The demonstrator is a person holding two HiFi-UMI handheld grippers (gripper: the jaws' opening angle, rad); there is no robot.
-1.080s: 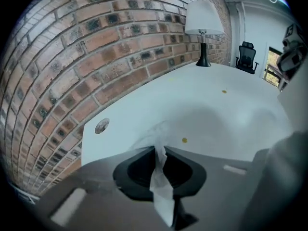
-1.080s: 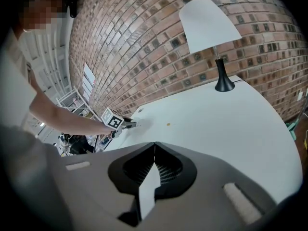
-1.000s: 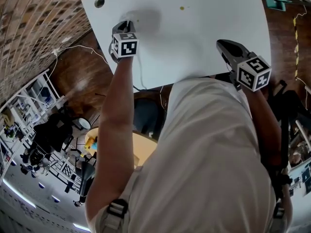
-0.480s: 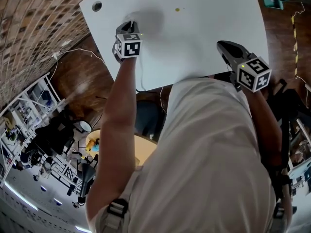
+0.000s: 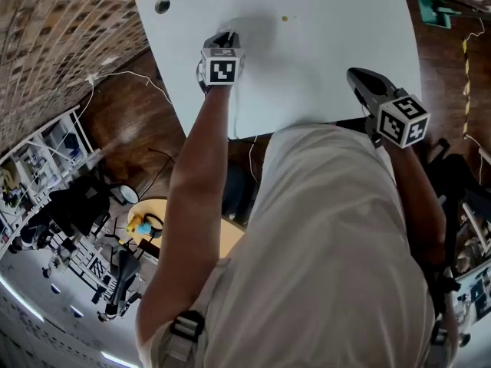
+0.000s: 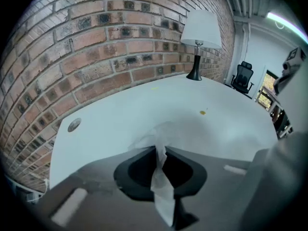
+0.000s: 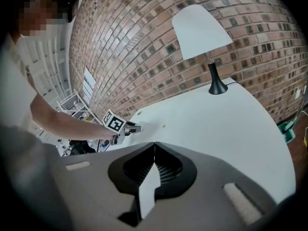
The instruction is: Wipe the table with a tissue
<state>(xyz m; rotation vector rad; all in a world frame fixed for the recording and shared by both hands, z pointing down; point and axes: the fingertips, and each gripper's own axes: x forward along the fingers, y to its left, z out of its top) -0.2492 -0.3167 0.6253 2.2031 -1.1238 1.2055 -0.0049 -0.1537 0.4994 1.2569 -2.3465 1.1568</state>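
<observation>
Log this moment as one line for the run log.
left gripper: jaws shut on tissue, tissue touching table | yellow spot: ahead of tissue | right gripper: jaws together, empty, above table's near edge

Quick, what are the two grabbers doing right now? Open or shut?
Left gripper: closed, pinching the tissue.
Right gripper: closed, holding nothing.
</observation>
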